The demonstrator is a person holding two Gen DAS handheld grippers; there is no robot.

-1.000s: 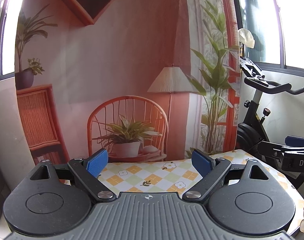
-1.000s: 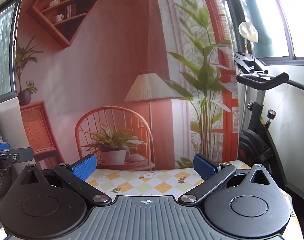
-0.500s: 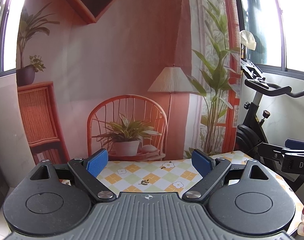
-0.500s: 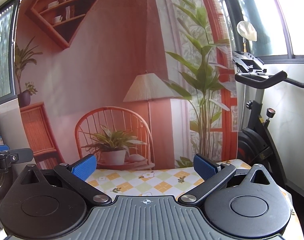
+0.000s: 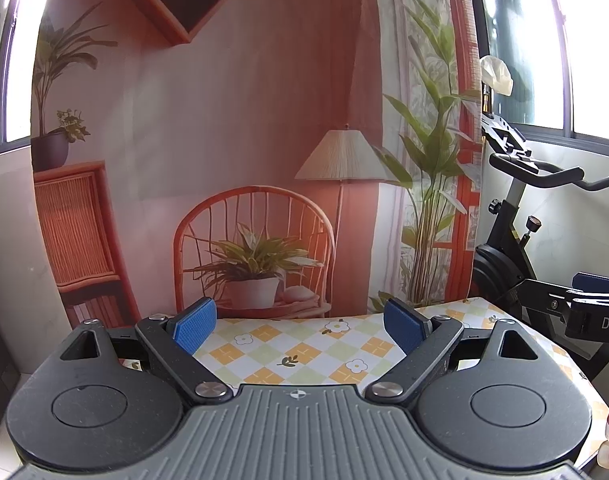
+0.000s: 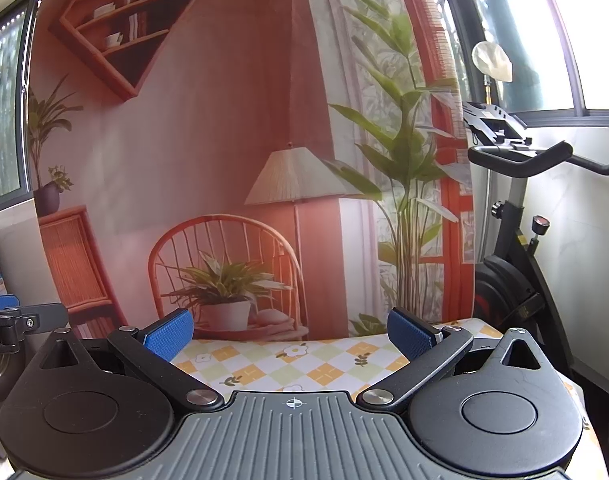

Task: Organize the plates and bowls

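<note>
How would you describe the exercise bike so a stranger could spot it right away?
Start at the big printed backdrop of a pink room behind the checked tablecloth. Just past its right edge, under the window, stands the exercise bike. It is the only real black metal object there, with curved handlebars and a red-tipped knob.

Home setting, likely a sunroom or balcony corner turned into a recording spot. A black stationary exercise bike [image 5: 516, 216] stands by large dark-framed windows [image 6: 544, 32] and plain white tiled walls, beside a table with a yellow-green checked flower-print tablecloth [image 5: 304, 348]. A hanging printed fabric backdrop [image 6: 224, 140] behind the table shows a terracotta living room with wicker chair, potted plants, floor lamp and shelves; it is staged scenery, not real furniture.
</note>
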